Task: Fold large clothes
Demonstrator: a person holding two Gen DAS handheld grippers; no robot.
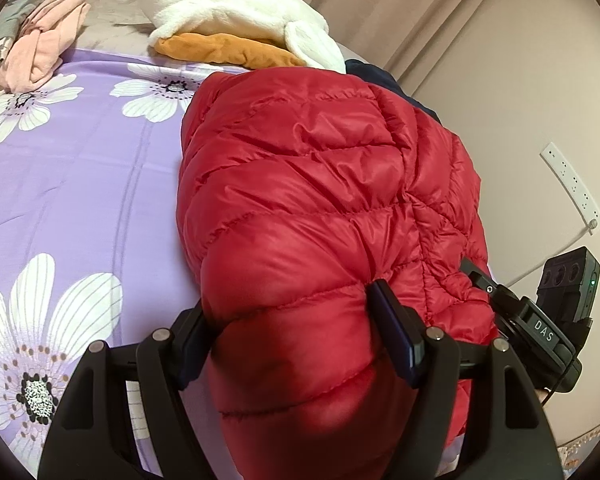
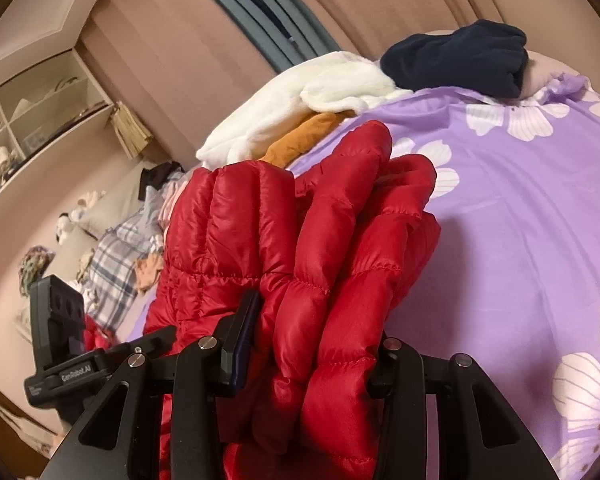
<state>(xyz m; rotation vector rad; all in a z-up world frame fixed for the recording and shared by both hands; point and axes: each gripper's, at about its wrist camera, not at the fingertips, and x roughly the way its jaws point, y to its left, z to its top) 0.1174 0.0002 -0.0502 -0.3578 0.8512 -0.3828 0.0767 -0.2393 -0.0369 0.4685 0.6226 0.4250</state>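
In the left wrist view, a pile of pale pink folded cloth (image 1: 40, 52) lies at the far left of the bed, on a lilac bedsheet printed with big white flowers (image 1: 80, 184). Further right at the far edge sits a fluffy white fleece garment (image 1: 236, 12) stacked on a mustard-orange fleece garment (image 1: 228, 52). The glossy red quilted down jacket (image 1: 320, 200) lies bundled on the right part of the sheet and runs from the far fleeces to the near edge. The left gripper (image 1: 288, 320) has its two black fingers set apart with a thick fold of that jacket squeezed between them. Just right of it the other black handheld unit pokes out from under the jacket's edge, and a white power strip (image 1: 572, 188) hangs on the beige wall at far right.

In the right wrist view, open cream shelves (image 2: 40, 112) and a plaid cloth heap (image 2: 116, 248) fill the left. The right gripper (image 2: 312, 344) pinches several puffy layers of the jacket (image 2: 300, 240), its right finger hidden behind the fabric. A dark navy folded fleece (image 2: 456, 60) rests at the far right.
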